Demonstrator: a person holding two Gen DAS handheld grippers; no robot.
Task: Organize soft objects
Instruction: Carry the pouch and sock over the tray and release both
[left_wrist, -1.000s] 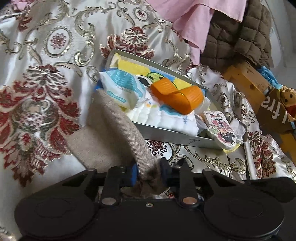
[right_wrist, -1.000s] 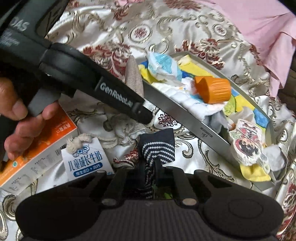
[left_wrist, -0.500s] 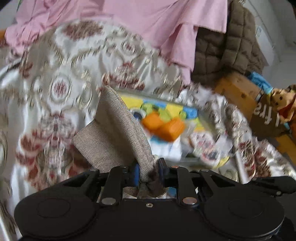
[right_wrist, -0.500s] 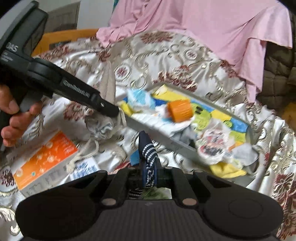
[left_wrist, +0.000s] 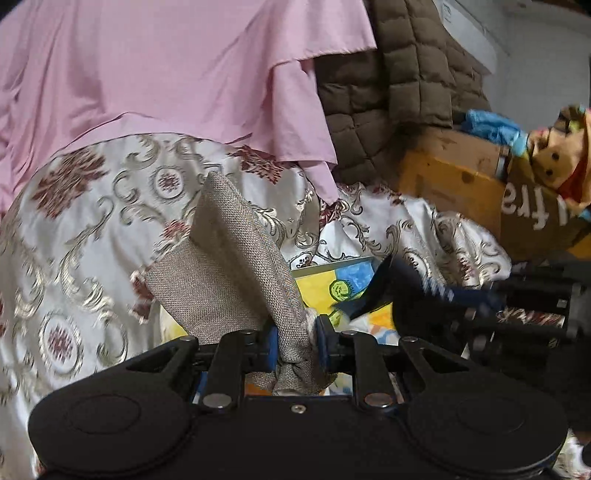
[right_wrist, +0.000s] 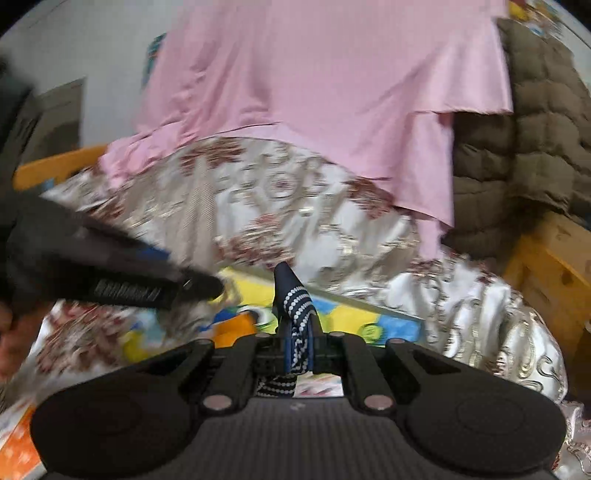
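The left gripper (left_wrist: 295, 341) is clamped on a beige coarse-woven cloth pouch (left_wrist: 229, 273); the pouch's bunched end is squeezed between the blue pads and the rest stands up and fans out to the left. The right gripper (right_wrist: 298, 345) is pinched tight on a navy sock with white dotted stripes (right_wrist: 295, 306), which sticks up from between its fingers. Both are held in the air above a grey tray with a yellow-and-blue cartoon lining (right_wrist: 391, 321), which lies on a cream satin bedspread with gold scrolls and dark red flowers (left_wrist: 85, 229). Farther back a pink cloth (left_wrist: 177, 62) hangs over the bedspread, with a brown quilted jacket (left_wrist: 402, 74) beside it to the right.
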